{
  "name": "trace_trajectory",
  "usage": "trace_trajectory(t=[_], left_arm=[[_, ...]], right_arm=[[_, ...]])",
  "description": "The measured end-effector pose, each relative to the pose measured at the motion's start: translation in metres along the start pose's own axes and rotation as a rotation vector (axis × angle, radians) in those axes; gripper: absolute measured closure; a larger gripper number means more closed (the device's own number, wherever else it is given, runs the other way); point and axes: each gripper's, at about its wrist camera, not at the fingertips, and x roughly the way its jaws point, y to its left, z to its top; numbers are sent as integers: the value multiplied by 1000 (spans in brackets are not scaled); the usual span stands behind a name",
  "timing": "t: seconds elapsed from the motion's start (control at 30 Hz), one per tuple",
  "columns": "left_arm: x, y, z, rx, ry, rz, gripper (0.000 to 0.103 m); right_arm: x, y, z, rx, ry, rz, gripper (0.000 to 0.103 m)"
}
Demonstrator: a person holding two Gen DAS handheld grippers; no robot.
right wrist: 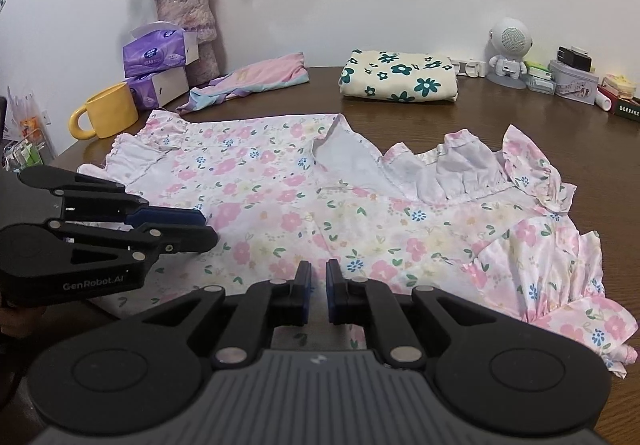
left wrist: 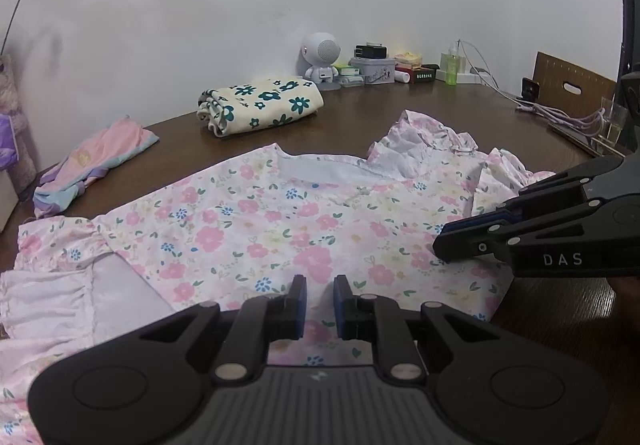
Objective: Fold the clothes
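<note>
A pink floral dress (left wrist: 260, 221) (right wrist: 320, 197) lies spread flat on the brown table (left wrist: 360, 113) (right wrist: 280, 93), neckline toward the wall and ruffled sleeves out to both sides. My left gripper (left wrist: 320, 285) (right wrist: 208, 229) hovers low over the dress's near left part. Its jaws are shut to a narrow slit. My right gripper (right wrist: 319, 269) (left wrist: 440, 245) sits over the near middle of the dress, just right of the left one. It is shut too. No fold of cloth is visibly pinched in either gripper.
A folded cream cloth with teal flowers (left wrist: 260, 105) (right wrist: 400, 81) and a crumpled pink-and-purple garment (left wrist: 92, 165) (right wrist: 248, 81) lie behind the dress. A yellow mug (right wrist: 108, 111), tissue packs (right wrist: 160, 53) and a flower vase (right wrist: 192, 25) stand back left. A robot-shaped speaker (right wrist: 508, 45), small boxes and cables (left wrist: 560, 117) line the back right.
</note>
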Motion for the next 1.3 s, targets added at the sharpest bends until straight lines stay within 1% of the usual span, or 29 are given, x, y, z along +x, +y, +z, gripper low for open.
trace_trajectory(t=[0.23,0.37,0.53,0.87,1.3], left_arm=[[-1,0,-2,-31,-12,7,90],[-2,3,-2,-60,-14,4,90],[-2,5,-2,-96,-17,3,90],[-2,4,-2,-126,-18,17,90],[-2,4,-2,-131,-18,23,90]], right_arm=[[1,-7,1,15,-7,-71,96],[1,-9,0,22,-9,-87,96],[0,-4,-1,-2,-19,-109,96],[1,-2,-3,8,-34,-119,96],[1,-4,-4,24,-45,-144,96]])
